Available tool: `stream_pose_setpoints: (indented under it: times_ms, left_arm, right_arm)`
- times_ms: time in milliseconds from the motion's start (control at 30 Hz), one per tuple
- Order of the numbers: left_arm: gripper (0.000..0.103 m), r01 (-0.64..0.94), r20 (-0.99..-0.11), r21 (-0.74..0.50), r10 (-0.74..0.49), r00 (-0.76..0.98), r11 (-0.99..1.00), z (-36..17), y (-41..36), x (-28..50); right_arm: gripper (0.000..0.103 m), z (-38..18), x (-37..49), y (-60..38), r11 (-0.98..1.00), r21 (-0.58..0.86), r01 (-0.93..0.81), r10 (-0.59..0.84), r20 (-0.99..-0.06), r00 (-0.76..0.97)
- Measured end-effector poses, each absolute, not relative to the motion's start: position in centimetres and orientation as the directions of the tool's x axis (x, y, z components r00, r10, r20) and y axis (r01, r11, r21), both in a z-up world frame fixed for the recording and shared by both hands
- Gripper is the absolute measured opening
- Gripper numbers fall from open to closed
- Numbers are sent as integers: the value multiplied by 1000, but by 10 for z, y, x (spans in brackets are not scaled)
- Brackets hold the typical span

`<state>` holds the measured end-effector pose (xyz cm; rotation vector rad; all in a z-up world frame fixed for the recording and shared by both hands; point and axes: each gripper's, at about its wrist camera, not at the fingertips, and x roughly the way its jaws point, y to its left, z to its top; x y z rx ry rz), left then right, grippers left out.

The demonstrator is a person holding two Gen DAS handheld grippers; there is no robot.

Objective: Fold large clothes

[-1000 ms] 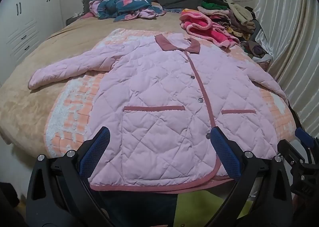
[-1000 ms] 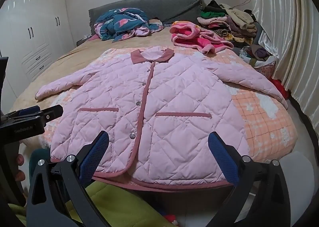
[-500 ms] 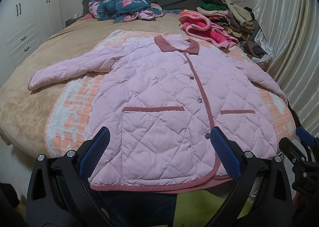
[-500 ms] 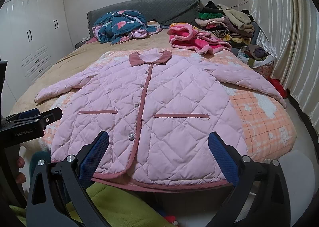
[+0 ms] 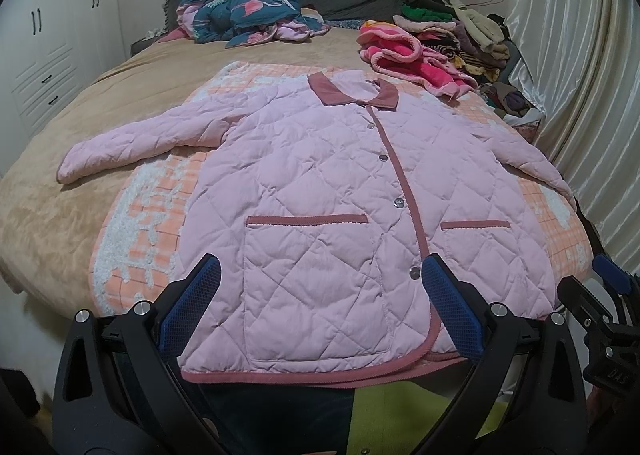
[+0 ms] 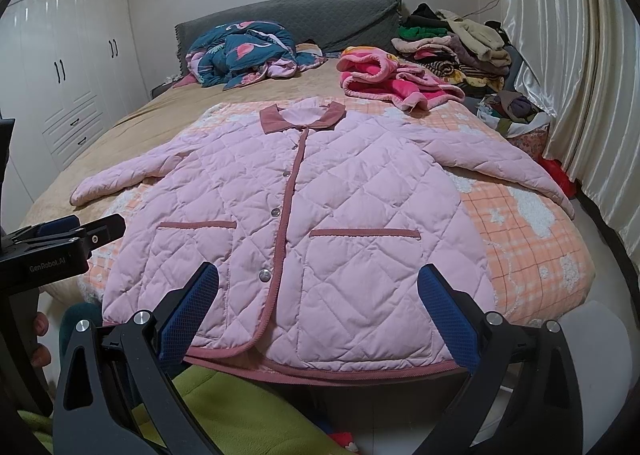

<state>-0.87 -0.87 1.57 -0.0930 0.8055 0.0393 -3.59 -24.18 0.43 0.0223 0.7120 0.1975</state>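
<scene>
A pale pink quilted jacket with dusty-rose trim lies on an orange-and-white checked blanket over a tan bedspread.

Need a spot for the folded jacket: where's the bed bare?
Bare tan bedspread lies left of the pink jacket, between its sleeve and the blue quilt. The right side is crowded with the clothes pile.

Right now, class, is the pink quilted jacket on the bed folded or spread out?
Spread out. The pink quilted jacket lies flat, front up and buttoned, both sleeves stretched sideways, its hem at the bed's near edge.
</scene>
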Motion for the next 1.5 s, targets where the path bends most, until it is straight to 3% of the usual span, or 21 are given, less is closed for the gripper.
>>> stream_pose_setpoints:
  times_ms: [967,1500]
  left_arm:
    - [94,-75,-735,-64,4,678,995,26,-7,-5]
    - [94,-89,-748,-57,17,663,994,24,-11,91]
  right_arm:
    - [99,-2,-15,-238,977,83,-195,198,-684,702]
    - [99,1,64,-274,986,112,-121,164,-681,714]
